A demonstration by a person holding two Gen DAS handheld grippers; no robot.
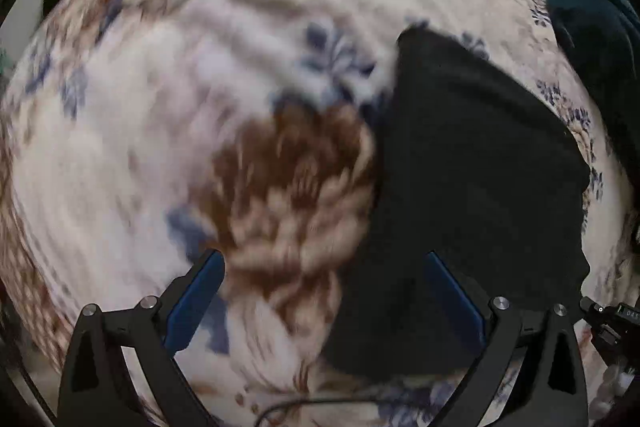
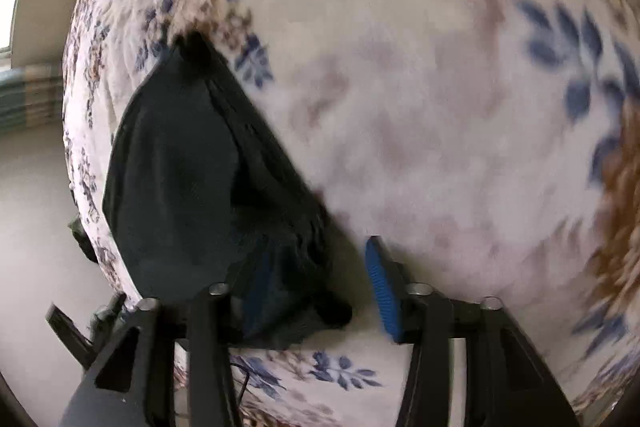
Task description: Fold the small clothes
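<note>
Though near blanket (image 2: 440, 107) edge, garment (image 2: 180, 167) flat

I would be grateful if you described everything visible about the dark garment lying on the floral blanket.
The dark, nearly black garment looks like soft, matte cloth, gathered into a rough wedge with layered edges showing in the right wrist view. It lies on the white fleecy blanket with blue and brown flowers, near the blanket's edge. Its near end covers one finger of the right gripper, whose jaws stand apart; the other pad is clear of it.
</note>
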